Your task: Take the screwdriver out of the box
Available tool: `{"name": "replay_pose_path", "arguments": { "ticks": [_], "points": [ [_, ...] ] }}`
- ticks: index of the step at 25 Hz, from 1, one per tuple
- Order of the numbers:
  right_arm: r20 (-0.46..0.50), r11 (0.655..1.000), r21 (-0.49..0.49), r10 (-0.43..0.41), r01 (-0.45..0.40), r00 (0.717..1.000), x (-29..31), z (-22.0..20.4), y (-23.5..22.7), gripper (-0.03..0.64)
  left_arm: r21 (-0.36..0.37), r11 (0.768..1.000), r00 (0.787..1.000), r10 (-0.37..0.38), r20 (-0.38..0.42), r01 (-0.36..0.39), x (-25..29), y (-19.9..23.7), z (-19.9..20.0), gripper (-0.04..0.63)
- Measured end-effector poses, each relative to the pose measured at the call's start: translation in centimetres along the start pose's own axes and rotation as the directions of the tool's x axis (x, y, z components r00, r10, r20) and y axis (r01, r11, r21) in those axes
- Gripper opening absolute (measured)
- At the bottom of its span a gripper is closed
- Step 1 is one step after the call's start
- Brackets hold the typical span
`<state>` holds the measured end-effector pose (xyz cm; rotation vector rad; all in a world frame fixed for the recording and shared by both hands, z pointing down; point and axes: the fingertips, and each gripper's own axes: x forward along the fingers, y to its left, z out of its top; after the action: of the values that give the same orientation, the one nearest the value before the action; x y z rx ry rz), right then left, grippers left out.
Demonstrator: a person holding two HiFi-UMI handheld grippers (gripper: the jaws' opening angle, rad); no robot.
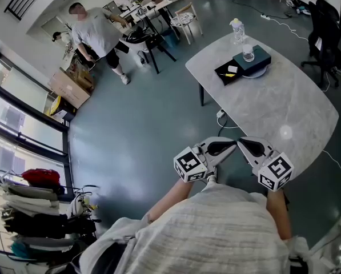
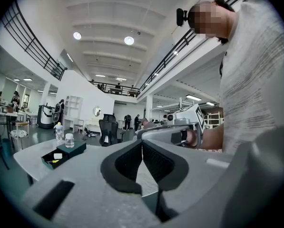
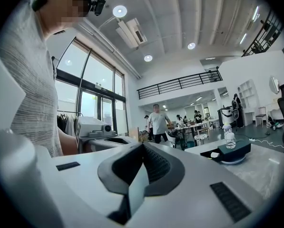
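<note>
- Your left tool (image 1: 223, 148) has its jaws pressed together with nothing between them; your right tool (image 1: 251, 147) is the same; both sit close to your body, tips turned toward each other, at the near edge of the worktop (image 1: 284, 113)
- The box (image 1: 220, 72) lies well ahead of both tools, toward the far end of the worktop; nothing stands between the tools and it
- It is an open black tray; inside lie a small yellow piece (image 1: 231, 74) and a white piece (image 1: 232, 68); the yellow one is likely the screwdriver, though it is too small to be sure
- A teal block (image 1: 260, 59), perhaps the lid, sits against the tray on the side toward your right tool; a clear jar (image 1: 248, 52) stands on it; a bottle (image 1: 237, 31) stands just beyond
- The step in hand is the reach; carry one tool forward over the tray and spread its jaws wide before you come down, not at the last moment
- Come in from above, line the jaws across the handle, and close on its middle
- Lift straight up until clear of the tray wall; steady the tray with the other tool if it looks ready to slide; keep away from the jar
</note>
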<state>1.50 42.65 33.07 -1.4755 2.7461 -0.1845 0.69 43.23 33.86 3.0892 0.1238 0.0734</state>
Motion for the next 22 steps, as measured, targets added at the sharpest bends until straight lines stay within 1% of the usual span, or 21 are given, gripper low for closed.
{"name": "replay_pose_path", "arguments": {
  "ticks": [4, 11, 15, 22],
  "points": [
    [0.000, 1.000, 0.001, 0.005, -0.005, 1.000, 0.6, 0.1, -0.4, 0.009, -0.006, 1.000, 1.000, -0.004, 0.003, 0.004, 0.0, 0.8, 0.0, 0.017],
    [-0.029, 1.000, 0.014, 0.000, 0.001, 1.000, 2.7, -0.3, -1.7, 0.009, -0.033, 0.999, 1.000, -0.004, -0.001, 0.003, -0.2, 3.1, -0.5, 0.017],
    [-0.044, 1.000, 0.022, -0.014, 0.015, 0.999, 4.3, -0.6, -2.8, 0.009, -0.051, 0.999, 1.000, -0.006, -0.003, 0.005, -0.5, 5.1, -0.8, 0.017],
    [-0.058, 0.999, 0.039, -0.011, 0.013, 0.998, 8.2, -0.4, -5.0, 0.009, -0.061, 0.998, 1.000, -0.004, -0.009, 0.003, -1.0, 9.4, -0.9, 0.017]
  ]
}}
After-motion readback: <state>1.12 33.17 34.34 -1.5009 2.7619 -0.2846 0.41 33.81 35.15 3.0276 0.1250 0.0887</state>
